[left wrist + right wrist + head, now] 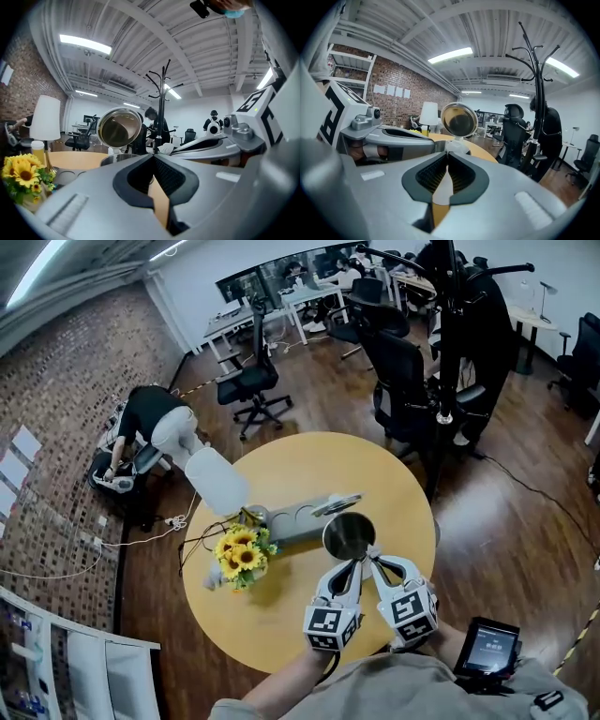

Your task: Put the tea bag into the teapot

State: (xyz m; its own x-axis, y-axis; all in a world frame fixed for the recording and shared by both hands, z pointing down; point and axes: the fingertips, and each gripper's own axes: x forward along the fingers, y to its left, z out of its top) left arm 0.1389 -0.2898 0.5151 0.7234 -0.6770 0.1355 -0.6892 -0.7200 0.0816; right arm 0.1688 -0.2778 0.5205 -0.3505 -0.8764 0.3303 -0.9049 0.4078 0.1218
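A steel teapot (349,535) stands open on the round yellow table (300,460), its hinged lid (337,505) tipped up. My two grippers meet at its near rim. In the right gripper view my right gripper (447,154) is shut on a white tea bag (457,146), which sticks out past the tips in front of the lid (459,119). In the left gripper view the tea bag (166,149) sits just right of my left gripper (152,158), whose jaws are shut; I cannot tell whether they pinch it. In the head view the left gripper (357,564) and right gripper (376,562) nearly touch.
Left of the teapot lies a grey tray (295,519), with a bunch of sunflowers (242,554) and a white lamp (216,479) beyond it. Office chairs (251,381) and a black coat stand (450,352) surround the table. A handheld screen (486,648) sits at my right hip.
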